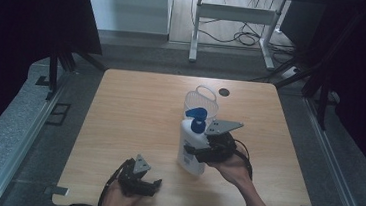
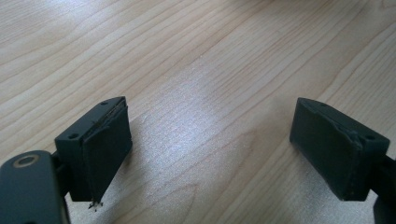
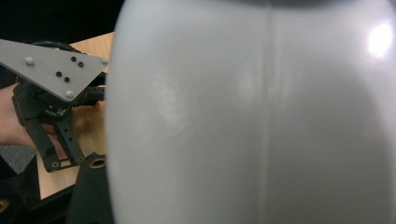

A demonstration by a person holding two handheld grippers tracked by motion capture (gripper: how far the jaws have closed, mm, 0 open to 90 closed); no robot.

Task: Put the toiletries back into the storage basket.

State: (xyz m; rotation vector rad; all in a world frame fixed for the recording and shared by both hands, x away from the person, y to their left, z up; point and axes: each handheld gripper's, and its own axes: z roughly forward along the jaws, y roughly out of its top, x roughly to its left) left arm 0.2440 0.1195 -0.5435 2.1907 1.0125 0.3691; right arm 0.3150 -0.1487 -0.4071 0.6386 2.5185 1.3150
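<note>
In the right gripper view, the smooth white wall of the bottle [image 3: 252,116] blocks the jaws and most of the table; a faint vertical seam runs down it. In the high view, the bottle [image 1: 190,146] stands right of centre, upright or slightly tilted; whether its base touches the wooden table [image 1: 135,114] cannot be told. It has a blue pump [image 1: 197,119] on top. A clear plastic basket [image 1: 202,104] with a loop handle stands just behind it. The right gripper [image 1: 206,147] is closed on the bottle's body. The left gripper [image 2: 210,154], at lower left in the high view, holds its jaws wide over bare wood grain, gripping nothing.
</note>
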